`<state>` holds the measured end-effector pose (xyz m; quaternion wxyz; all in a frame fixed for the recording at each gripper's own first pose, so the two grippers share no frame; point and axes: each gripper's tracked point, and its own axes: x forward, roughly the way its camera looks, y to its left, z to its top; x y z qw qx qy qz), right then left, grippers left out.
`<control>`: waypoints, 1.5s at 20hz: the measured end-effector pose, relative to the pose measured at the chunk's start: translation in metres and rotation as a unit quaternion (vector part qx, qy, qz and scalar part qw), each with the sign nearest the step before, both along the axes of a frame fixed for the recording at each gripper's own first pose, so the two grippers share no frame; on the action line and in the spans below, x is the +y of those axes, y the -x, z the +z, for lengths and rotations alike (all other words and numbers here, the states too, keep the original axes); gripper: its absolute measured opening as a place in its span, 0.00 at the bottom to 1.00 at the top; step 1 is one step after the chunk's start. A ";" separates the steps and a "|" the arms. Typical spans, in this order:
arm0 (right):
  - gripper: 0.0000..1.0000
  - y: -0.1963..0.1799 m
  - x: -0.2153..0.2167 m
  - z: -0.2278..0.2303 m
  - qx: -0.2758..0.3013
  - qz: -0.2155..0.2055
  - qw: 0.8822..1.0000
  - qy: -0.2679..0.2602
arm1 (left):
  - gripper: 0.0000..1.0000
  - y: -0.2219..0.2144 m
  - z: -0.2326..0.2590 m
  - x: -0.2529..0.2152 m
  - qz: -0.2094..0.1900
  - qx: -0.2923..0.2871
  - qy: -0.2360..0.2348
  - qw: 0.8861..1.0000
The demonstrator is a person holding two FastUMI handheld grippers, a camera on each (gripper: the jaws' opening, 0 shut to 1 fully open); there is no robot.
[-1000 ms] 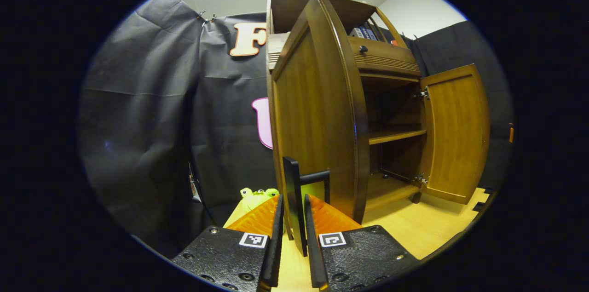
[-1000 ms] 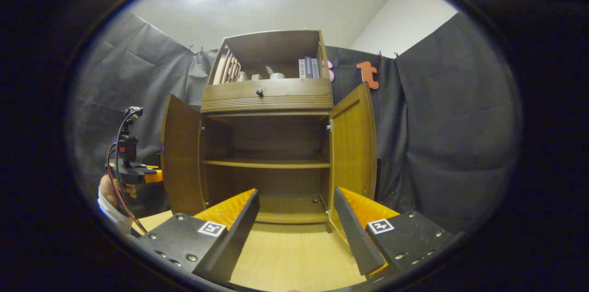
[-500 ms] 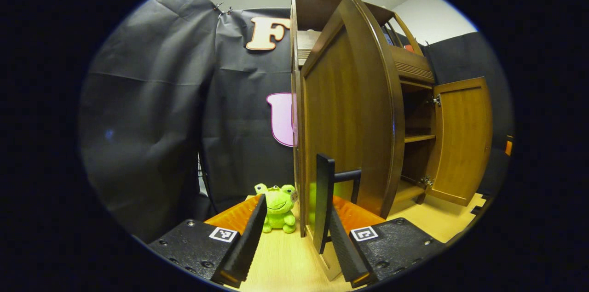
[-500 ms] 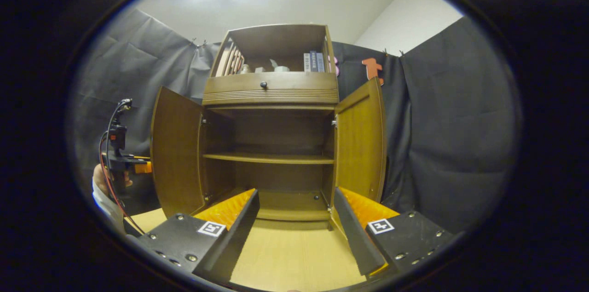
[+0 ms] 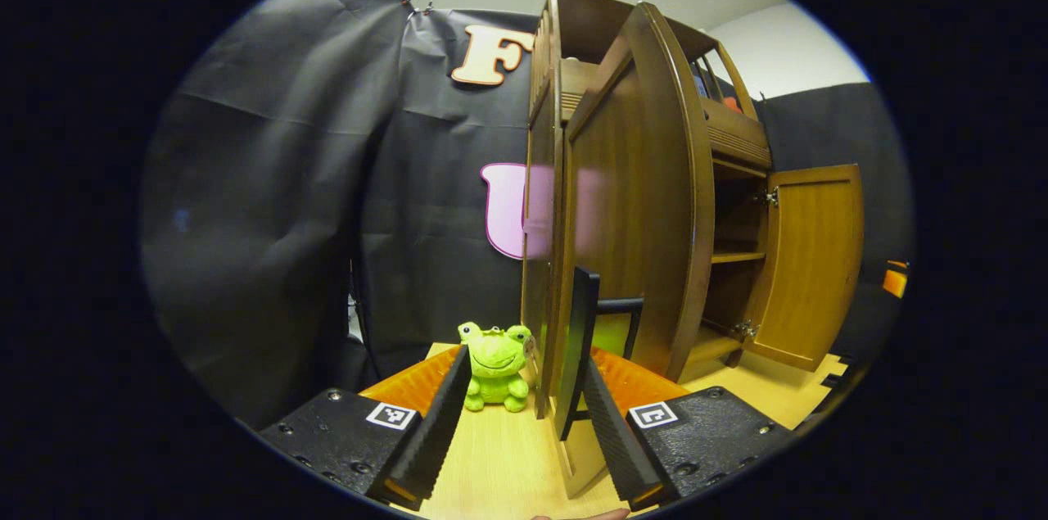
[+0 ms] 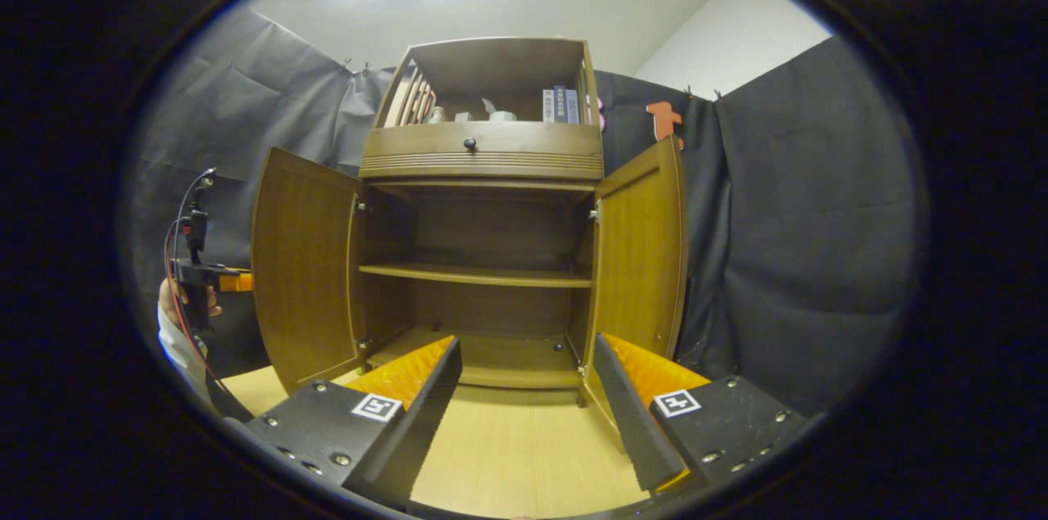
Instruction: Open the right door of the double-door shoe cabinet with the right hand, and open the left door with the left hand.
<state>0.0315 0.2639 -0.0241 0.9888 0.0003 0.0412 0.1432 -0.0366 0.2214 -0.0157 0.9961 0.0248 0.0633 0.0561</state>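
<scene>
Both brown wooden shoe-cabinet doors stand open on my pale wood counter (image 6: 516,454), left door (image 5: 630,209) beside my open left tool (image 5: 517,430), right door (image 6: 639,258) beyond my open right tool (image 6: 524,409).

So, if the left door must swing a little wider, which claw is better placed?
Left. The left claw is open right at the left door's handle, while the right claw hangs open before the cabinet's middle, apart from both doors.
</scene>
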 end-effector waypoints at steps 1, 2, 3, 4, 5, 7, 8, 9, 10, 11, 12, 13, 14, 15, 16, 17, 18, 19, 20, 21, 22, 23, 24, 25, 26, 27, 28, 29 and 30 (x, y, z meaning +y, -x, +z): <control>0.99 0.000 0.001 0.000 0.001 0.000 1.000 0.000 | 0.79 0.007 -0.002 0.000 0.000 0.004 0.006 1.000; 0.96 0.000 0.001 0.000 0.001 0.001 1.000 0.001 | 0.90 0.011 -0.003 0.002 0.005 0.007 0.007 1.000; 0.96 0.001 0.000 0.000 0.000 0.001 1.000 0.002 | 0.91 0.016 -0.003 0.005 0.015 0.011 0.002 1.000; 0.99 0.001 0.000 0.000 0.000 0.003 1.000 0.002 | 0.90 0.020 -0.001 0.007 0.027 0.010 0.003 1.000; 0.99 0.001 0.000 0.000 0.000 0.005 1.000 0.001 | 0.92 0.028 0.002 0.010 0.046 0.009 0.004 0.999; 0.99 0.001 0.000 0.001 0.000 0.005 1.000 -0.001 | 0.90 0.041 0.010 0.014 0.081 0.000 0.004 0.997; 0.96 0.001 -0.001 0.002 0.001 0.002 1.000 -0.003 | 0.92 0.048 0.016 0.014 0.100 -0.007 0.003 0.995; 0.96 0.001 -0.003 0.003 0.000 -0.002 1.000 -0.007 | 0.92 0.054 0.023 0.015 0.120 -0.018 0.002 0.993; 0.96 0.000 -0.007 0.005 -0.001 -0.007 1.000 -0.010 | 0.92 0.061 0.030 0.013 0.132 -0.025 0.001 0.991; 0.99 0.000 -0.017 0.006 -0.001 -0.014 1.000 -0.014 | 0.92 0.065 0.036 0.009 0.140 -0.031 -0.002 0.990; 0.96 -0.001 -0.023 0.008 -0.002 -0.017 1.000 -0.016 | 0.92 0.068 0.040 0.003 0.146 -0.037 -0.006 0.989; 0.96 0.000 -0.023 0.014 -0.010 -0.012 1.000 -0.022 | 0.92 0.069 0.047 -0.004 0.149 -0.047 -0.009 0.988; 0.96 0.001 -0.021 0.020 -0.017 -0.004 0.999 -0.033 | 0.92 0.068 0.054 -0.010 0.151 -0.055 -0.006 0.987; 0.96 0.001 -0.022 0.023 -0.020 -0.001 0.999 -0.043 | 0.92 0.069 0.061 -0.015 0.156 -0.062 0.002 0.986; 0.99 -0.001 -0.024 0.024 -0.020 0.001 0.999 -0.049 | 0.96 0.068 0.065 -0.022 0.162 -0.068 0.013 0.984; 0.96 -0.003 -0.026 0.023 -0.020 -0.001 0.999 -0.047 | 0.92 0.065 0.070 -0.032 0.161 -0.077 0.021 0.984; 0.94 -0.005 -0.030 0.021 -0.017 -0.004 0.999 -0.040 | 0.92 0.060 0.075 -0.047 0.153 -0.084 0.024 0.984; 0.96 -0.007 -0.034 0.018 -0.015 -0.010 0.999 -0.033 | 0.92 0.054 0.077 -0.061 0.142 -0.084 0.023 0.986; 0.94 -0.008 -0.037 0.017 -0.014 -0.013 0.999 -0.028 | 0.92 0.049 0.079 -0.075 0.130 -0.084 0.020 0.988; 0.94 -0.008 -0.040 0.018 -0.013 -0.015 0.999 -0.028 | 0.92 0.044 0.082 -0.090 0.120 -0.085 0.015 0.989; 0.94 -0.009 -0.041 0.019 -0.011 -0.016 0.999 -0.031 | 0.92 0.040 0.085 -0.099 0.116 -0.090 0.007 0.989; 0.96 -0.011 -0.041 0.020 -0.011 -0.014 0.999 -0.034 | 0.92 0.035 0.088 -0.107 0.117 -0.092 -0.003 0.989; 0.96 -0.012 -0.043 0.021 -0.011 -0.013 0.999 -0.035 | 0.92 0.029 0.088 -0.115 0.118 -0.097 -0.009 0.988; 0.96 -0.014 -0.046 0.021 -0.010 -0.014 0.999 -0.033 | 0.92 0.023 0.089 -0.124 0.115 -0.101 -0.011 0.988; 0.96 -0.017 -0.049 0.022 -0.010 -0.018 0.999 -0.028 | 0.92 0.015 0.088 -0.135 0.107 -0.104 -0.011 0.989; 0.96 -0.020 -0.052 0.023 -0.011 -0.021 0.999 -0.021 | 0.92 0.008 0.085 -0.147 0.098 -0.101 -0.011 0.990; 0.96 -0.022 -0.054 0.022 -0.010 -0.025 1.000 -0.016 | 0.96 0.001 0.080 -0.157 0.090 -0.096 -0.009 0.991; 0.94 -0.024 -0.055 0.022 -0.010 -0.027 1.000 -0.012 | 0.96 -0.005 0.076 -0.167 0.082 -0.094 -0.008 0.992; 0.94 -0.027 -0.056 0.022 -0.011 -0.030 0.999 -0.011 | 0.96 -0.013 0.076 -0.177 0.077 -0.093 -0.008 0.993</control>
